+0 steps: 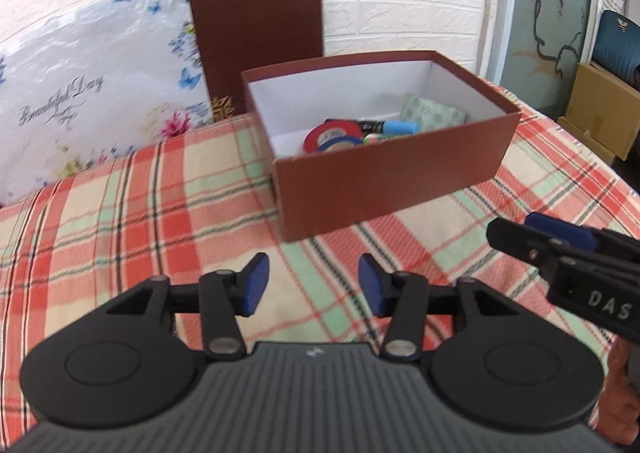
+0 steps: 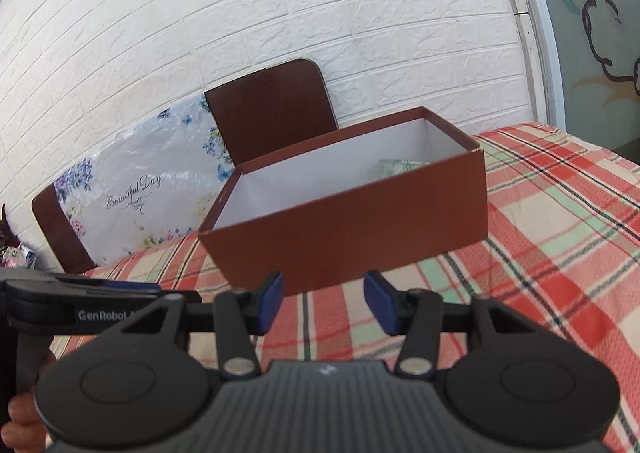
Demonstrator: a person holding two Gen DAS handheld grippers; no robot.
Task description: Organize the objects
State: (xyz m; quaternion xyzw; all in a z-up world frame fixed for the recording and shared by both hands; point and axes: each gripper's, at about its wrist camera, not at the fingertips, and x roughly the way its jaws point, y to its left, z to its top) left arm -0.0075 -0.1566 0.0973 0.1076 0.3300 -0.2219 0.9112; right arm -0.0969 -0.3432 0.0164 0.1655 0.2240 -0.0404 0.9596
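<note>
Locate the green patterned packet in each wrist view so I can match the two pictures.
Left wrist: green patterned packet lies in the box's far right corner, beside the blue marker.
Right wrist: only its top edge shows over the near wall.
Shared landmark: brown box.

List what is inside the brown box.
The brown box holds tape rolls, a blue-capped marker and a green patterned packet. Its near wall hides anything lower down.
</note>
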